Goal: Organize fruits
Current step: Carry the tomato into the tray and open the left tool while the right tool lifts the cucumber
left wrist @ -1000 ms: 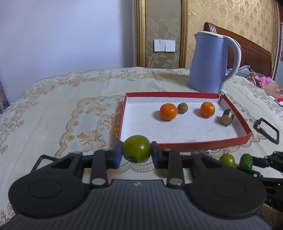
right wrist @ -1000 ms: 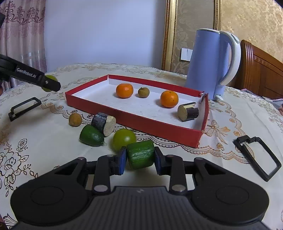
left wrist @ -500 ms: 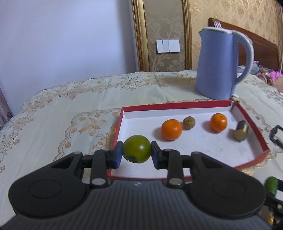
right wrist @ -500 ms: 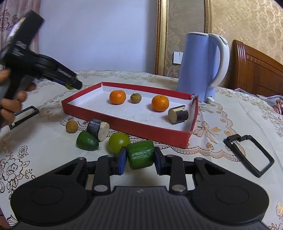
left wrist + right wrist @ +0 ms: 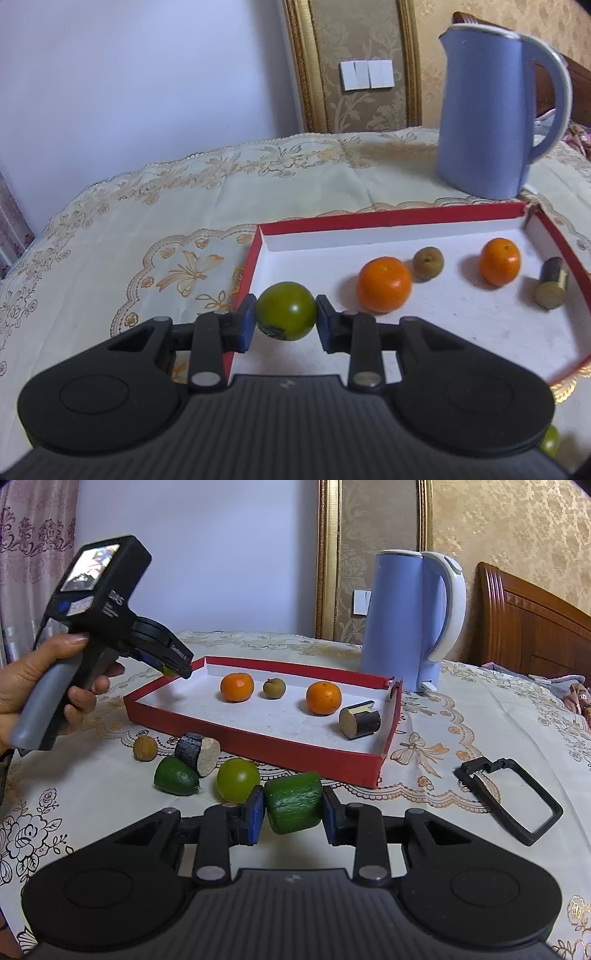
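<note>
My left gripper [image 5: 285, 320] is shut on a round dark-green fruit [image 5: 286, 309], held over the near left corner of the red tray [image 5: 388, 218]. Inside the tray lie two oranges [image 5: 384, 284] [image 5: 499, 261], a small brown fruit [image 5: 427, 259] and a dark cylinder piece [image 5: 550, 283]. My right gripper [image 5: 293, 812] is shut on a green chunk [image 5: 293, 802] just above the tablecloth, in front of the tray [image 5: 258, 734]. From the right wrist view, the left gripper [image 5: 173, 666] hangs at the tray's left corner, a hand [image 5: 40, 675] holding it.
Loose on the cloth before the tray lie a yellow-green round fruit [image 5: 238, 780], a green avocado-shaped fruit [image 5: 175, 776], a dark cylinder piece [image 5: 197, 754] and a small brown fruit [image 5: 144, 748]. A blue kettle [image 5: 413, 620] stands behind the tray. A black frame [image 5: 511, 797] lies at right.
My left gripper has carried the dark-green fruit forward from in front of the tray's near wall to over its near left corner. My right gripper has stayed put with the green chunk.
</note>
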